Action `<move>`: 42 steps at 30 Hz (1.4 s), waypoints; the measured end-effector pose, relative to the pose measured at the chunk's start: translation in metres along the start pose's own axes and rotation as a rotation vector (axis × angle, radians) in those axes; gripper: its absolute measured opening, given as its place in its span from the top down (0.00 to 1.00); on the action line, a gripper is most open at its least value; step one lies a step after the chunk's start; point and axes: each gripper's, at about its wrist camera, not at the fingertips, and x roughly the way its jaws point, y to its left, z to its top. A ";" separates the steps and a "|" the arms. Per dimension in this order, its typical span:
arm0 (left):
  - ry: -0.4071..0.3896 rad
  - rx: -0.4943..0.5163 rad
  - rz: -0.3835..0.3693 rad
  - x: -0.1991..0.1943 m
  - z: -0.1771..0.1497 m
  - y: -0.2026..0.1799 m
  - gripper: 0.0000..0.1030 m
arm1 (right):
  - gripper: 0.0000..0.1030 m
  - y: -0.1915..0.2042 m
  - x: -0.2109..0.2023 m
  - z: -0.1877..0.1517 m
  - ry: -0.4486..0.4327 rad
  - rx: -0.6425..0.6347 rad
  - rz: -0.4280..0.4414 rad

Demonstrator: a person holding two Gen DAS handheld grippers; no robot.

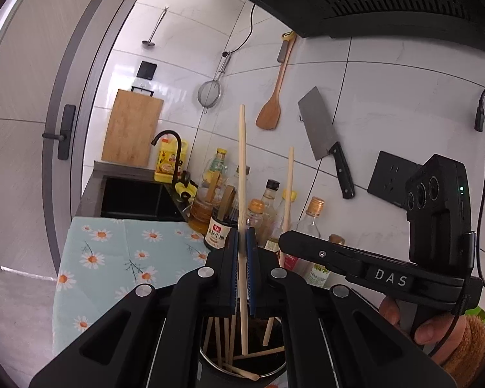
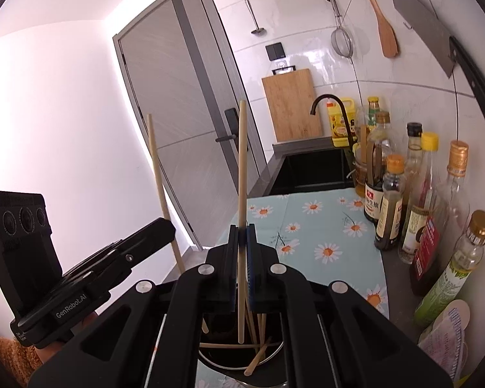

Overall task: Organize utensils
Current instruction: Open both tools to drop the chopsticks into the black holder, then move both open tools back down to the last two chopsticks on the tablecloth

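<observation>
A: Item one, chopsticks?
B: Two in hand. The left hand-held gripper (image 1: 242,242) is clamped tight on one wooden chopstick (image 1: 242,168), held upright, lower tip inside the metal holder (image 1: 210,360). The right hand-held gripper (image 2: 242,239) is likewise closed on a second chopstick (image 2: 241,168), upright, tip down in the same holder (image 2: 274,355).

A: Holder contents?
B: Several loose chopsticks (image 1: 242,370), leaning and crossed.

A: Holder location?
B: On the worktop, at the near edge of a daisy-print cloth (image 2: 310,226).

A: Surroundings?
B: Sauce and oil bottles (image 2: 391,200) along the tiled wall; black sink (image 2: 313,169) beyond the cloth; cutting board (image 2: 291,103), strainer (image 1: 209,93), wooden spatula (image 1: 270,110) and cleaver (image 1: 320,126) on the wall.
</observation>
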 end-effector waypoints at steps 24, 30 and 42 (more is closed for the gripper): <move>0.024 -0.026 0.031 -0.026 -0.006 0.000 0.84 | 0.71 0.010 -0.022 -0.009 0.017 0.023 0.010; 0.024 -0.015 0.031 -0.049 -0.005 -0.012 0.84 | 0.71 0.022 -0.047 -0.015 0.020 0.033 0.028; 0.066 0.001 0.039 -0.098 -0.024 -0.030 0.66 | 0.64 0.038 -0.083 -0.047 0.077 0.060 0.043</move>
